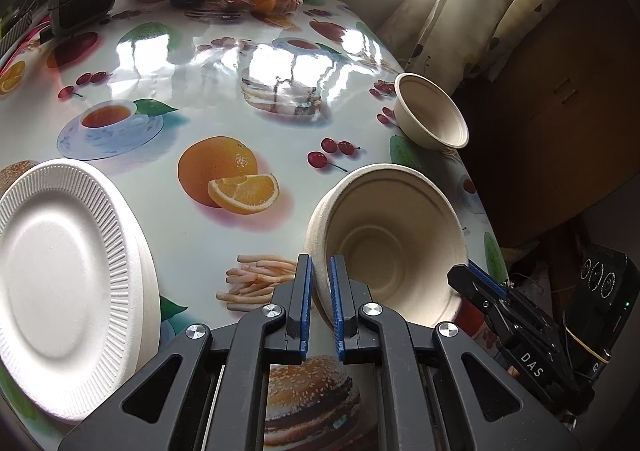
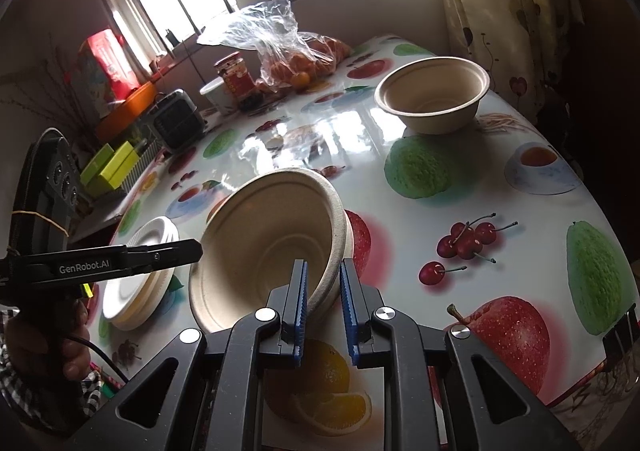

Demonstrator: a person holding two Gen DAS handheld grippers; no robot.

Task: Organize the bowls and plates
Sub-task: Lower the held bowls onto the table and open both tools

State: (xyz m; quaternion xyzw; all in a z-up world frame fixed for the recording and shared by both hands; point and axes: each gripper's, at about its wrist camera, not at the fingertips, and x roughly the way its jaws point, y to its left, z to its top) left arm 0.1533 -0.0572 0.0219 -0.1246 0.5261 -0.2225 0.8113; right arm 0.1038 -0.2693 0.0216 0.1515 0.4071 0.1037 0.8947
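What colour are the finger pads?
Blue, ribbed pads on black fingers; clearest in the right wrist view.

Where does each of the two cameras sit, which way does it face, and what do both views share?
Left wrist: on the left gripper, looking along its fingers across the table toward the curtain; the right gripper shows at right.
Right wrist: on the right gripper, facing the window; the left gripper and hand show at left.
Shared: the tilted bowl gripped at opposite rims, second bowl, plate stack.

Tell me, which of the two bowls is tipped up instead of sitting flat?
The near bowl, gripped at its rim by both grippers, left and right. The far bowl sits upright.
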